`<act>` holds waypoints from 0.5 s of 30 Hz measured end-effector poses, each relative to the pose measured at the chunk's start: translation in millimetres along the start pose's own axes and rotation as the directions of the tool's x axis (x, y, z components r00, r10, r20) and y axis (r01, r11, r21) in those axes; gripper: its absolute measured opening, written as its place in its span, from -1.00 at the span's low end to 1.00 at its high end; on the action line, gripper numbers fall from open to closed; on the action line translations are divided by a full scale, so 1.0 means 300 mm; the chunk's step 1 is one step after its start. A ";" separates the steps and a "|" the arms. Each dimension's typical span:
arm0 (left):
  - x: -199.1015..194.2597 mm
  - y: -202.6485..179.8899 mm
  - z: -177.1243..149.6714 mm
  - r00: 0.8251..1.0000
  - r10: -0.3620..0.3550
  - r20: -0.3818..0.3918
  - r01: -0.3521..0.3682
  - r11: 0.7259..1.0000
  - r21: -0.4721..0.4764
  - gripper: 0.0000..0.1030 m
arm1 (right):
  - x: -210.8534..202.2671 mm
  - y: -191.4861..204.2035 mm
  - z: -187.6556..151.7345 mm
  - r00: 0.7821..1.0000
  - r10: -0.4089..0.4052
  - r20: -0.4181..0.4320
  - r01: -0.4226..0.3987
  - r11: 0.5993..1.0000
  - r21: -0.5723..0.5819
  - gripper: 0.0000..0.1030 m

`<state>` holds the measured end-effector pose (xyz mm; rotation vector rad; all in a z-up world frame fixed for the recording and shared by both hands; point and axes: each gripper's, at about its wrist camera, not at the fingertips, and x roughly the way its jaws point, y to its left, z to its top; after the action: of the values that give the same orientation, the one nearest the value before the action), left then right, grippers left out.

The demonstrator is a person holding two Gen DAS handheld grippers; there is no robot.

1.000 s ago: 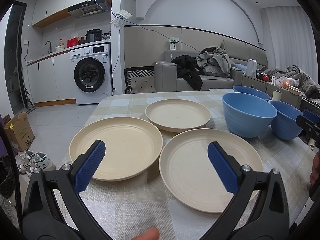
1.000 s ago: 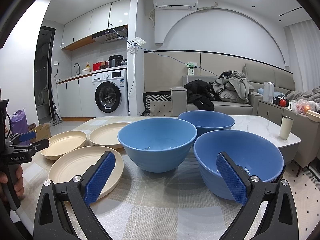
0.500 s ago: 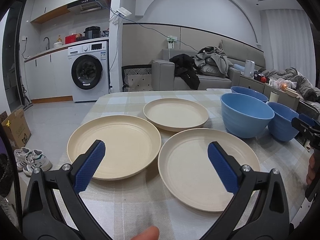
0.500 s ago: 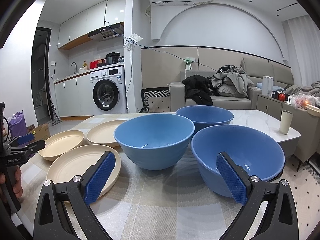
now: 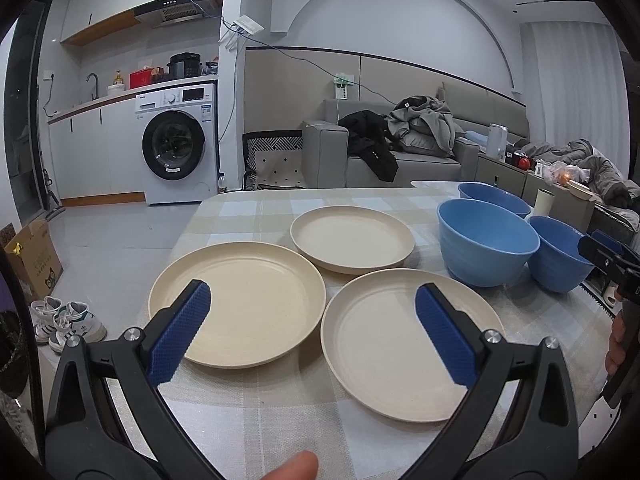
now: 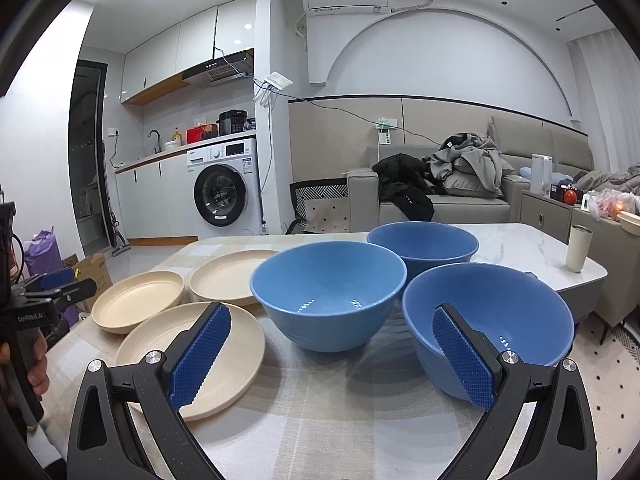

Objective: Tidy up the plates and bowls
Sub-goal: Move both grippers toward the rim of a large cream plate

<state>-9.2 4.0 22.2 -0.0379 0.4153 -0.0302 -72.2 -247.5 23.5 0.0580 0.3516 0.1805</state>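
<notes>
Three cream plates lie on the checked tablecloth: a left one [image 5: 240,304], a far one [image 5: 352,238] and a near right one [image 5: 404,340]. Three blue bowls stand to their right: a middle one [image 6: 328,292], a far one [image 6: 423,245] and a near right one [image 6: 486,320]. My left gripper [image 5: 312,332] is open and empty, hovering above the near edges of the left and near right plates. My right gripper [image 6: 332,360] is open and empty, hovering in front of the bowls, its right finger before the near right bowl.
The table [image 6: 520,248] has a white marble part at the far right with a cream tumbler [image 6: 578,248] on it. Beyond stand a sofa [image 5: 400,160] with clothes and a washing machine [image 5: 176,148]. Shoes [image 5: 64,320] and a cardboard box [image 5: 32,256] lie on the floor left.
Both grippers have drifted slightly; the views have shifted a little. The jaws stay open and no plate or bowl has moved.
</notes>
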 end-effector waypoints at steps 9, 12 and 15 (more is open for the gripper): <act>-0.019 -0.006 0.019 1.000 -0.013 -0.002 0.013 1.000 -0.005 0.98 | -0.038 -0.003 0.097 0.997 0.013 0.076 -0.022 0.992 0.125 1.00; -0.033 -0.008 0.024 1.000 -0.014 -0.005 0.014 1.000 -0.005 0.98 | -0.041 0.013 0.122 0.997 0.019 0.078 -0.029 0.992 0.120 1.00; -0.036 -0.006 0.035 1.000 -0.012 -0.012 0.012 1.000 -0.003 0.98 | -0.029 0.031 0.157 0.997 0.029 0.071 -0.037 0.993 0.113 1.00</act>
<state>-15.0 3.0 36.2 -0.0432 0.4272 -0.0413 -65.4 -241.1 71.6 0.1828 0.2912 0.1910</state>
